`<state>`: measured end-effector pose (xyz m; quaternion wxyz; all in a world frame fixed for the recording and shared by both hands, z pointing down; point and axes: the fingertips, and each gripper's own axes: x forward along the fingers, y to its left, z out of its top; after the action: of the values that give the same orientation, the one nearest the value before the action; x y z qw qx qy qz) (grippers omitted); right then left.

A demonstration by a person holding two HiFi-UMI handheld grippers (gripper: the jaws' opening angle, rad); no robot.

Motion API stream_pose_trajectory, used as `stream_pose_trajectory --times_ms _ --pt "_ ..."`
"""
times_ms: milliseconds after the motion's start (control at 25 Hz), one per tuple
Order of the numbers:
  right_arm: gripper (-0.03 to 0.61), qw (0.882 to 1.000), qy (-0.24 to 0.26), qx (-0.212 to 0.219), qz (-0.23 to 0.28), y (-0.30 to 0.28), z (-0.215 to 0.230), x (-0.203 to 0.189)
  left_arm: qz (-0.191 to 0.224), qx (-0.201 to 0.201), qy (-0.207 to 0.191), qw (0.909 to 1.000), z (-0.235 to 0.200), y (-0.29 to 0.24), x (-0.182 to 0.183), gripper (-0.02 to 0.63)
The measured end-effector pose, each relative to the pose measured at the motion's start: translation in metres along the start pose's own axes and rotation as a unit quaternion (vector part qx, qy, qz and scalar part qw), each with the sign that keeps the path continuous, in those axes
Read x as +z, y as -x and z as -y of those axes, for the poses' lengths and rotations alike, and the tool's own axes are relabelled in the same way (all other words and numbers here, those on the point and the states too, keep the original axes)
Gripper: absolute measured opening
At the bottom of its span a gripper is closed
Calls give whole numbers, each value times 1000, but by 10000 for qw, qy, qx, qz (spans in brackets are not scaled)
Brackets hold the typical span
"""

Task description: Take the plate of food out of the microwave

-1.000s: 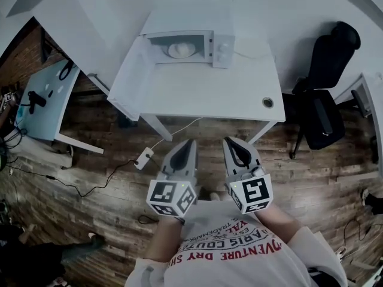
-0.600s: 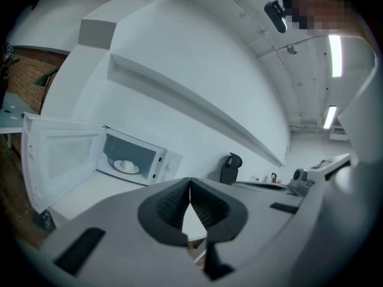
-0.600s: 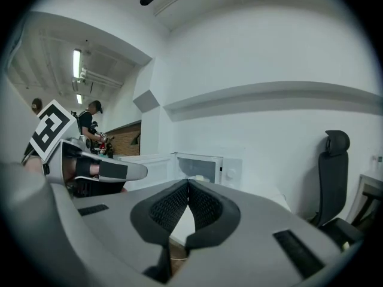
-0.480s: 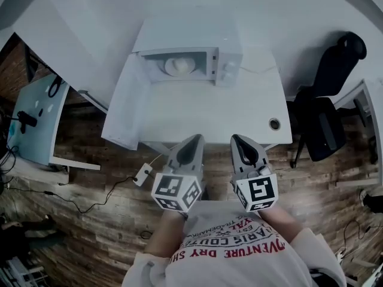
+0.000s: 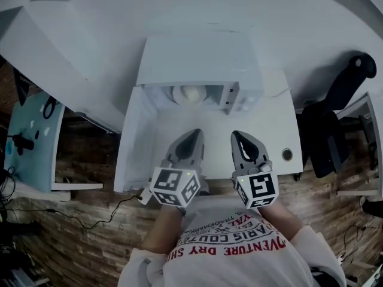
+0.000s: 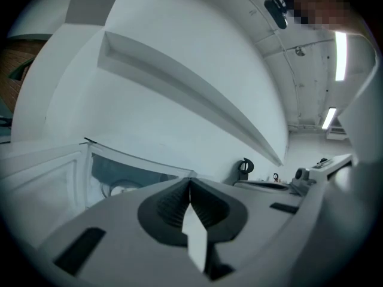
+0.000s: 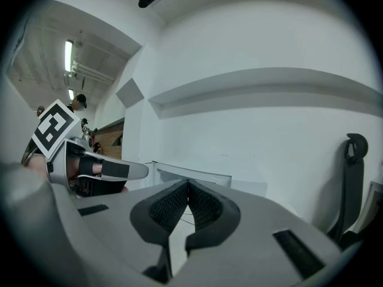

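While both pairs of jaws are closed and empty, we find the plate (image 5: 190, 94) inside the open microwave (image 5: 197, 58), at twelve o'clock from the left gripper (image 5: 191, 137) and eleven from the right gripper (image 5: 241, 137), the left judged nearer.

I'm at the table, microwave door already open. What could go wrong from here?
The left gripper and right gripper are both shut; reaching in like that would likely shove the plate of food deeper instead of gripping it. The open door stands out on the left gripper's side and could get knocked. The opening of the microwave looks low, so a tilted plate may spill.
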<state>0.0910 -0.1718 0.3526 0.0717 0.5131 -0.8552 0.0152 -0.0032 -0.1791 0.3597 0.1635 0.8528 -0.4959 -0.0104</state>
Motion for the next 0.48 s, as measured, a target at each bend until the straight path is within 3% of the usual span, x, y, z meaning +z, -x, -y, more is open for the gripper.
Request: stream_pose_trajectory --times_ms 280,480 --pt "12 9998 -28 98 -154 -71 8 -1 -120 211 187 9995 -57 -39 5 8" --pt "12 9989 -136 319 -316 -102 17 -17 -228 643 519 9963 -83 -53 -13 8"
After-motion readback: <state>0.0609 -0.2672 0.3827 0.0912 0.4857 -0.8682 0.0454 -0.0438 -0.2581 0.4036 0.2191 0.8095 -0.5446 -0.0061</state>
